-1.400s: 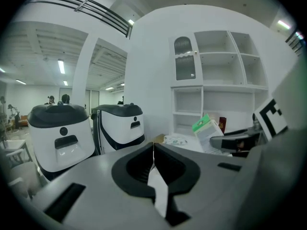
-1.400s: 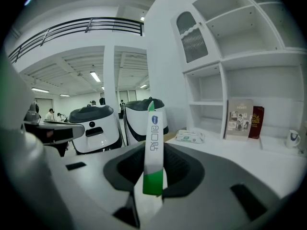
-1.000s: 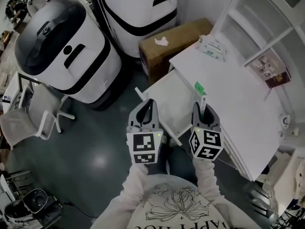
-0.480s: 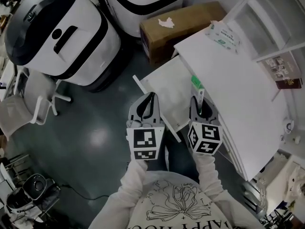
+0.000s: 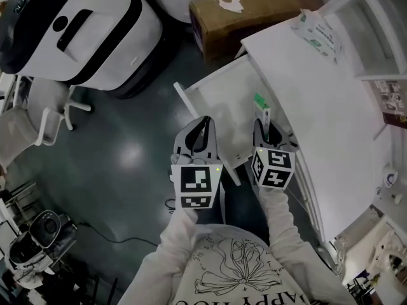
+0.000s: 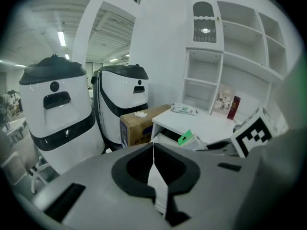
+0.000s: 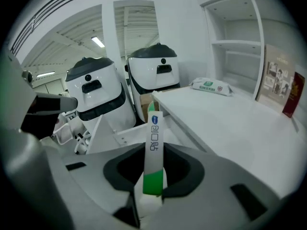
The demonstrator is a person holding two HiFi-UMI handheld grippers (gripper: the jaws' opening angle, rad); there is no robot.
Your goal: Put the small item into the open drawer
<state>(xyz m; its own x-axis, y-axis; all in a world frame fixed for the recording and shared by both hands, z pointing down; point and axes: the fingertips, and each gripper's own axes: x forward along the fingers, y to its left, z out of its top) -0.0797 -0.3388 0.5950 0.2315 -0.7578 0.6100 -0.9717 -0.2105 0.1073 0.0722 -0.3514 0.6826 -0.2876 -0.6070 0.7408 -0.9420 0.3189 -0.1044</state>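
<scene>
My right gripper (image 5: 266,124) is shut on the small item (image 5: 261,108), a slim white box with a green end, which stands up between the jaws (image 7: 153,147). In the head view it hangs at the right side of the open white drawer (image 5: 222,100), close to the desk edge. The left gripper (image 5: 203,122) is held beside it over the drawer's front rail, jaws shut with nothing in them (image 6: 153,147). From the left gripper view the small item (image 6: 188,138) shows to the right, in front of the desk.
The white desk top (image 5: 311,100) lies to the right with a tissue pack (image 5: 316,33) at its far end. A cardboard box (image 5: 254,8) and a white robot body (image 5: 76,24) stand beyond the drawer. A white chair (image 5: 32,122) is at left.
The head view has drifted, so the drawer and desk sit higher and further right in the picture. Both grippers keep their pose, the right still holding the small item.
</scene>
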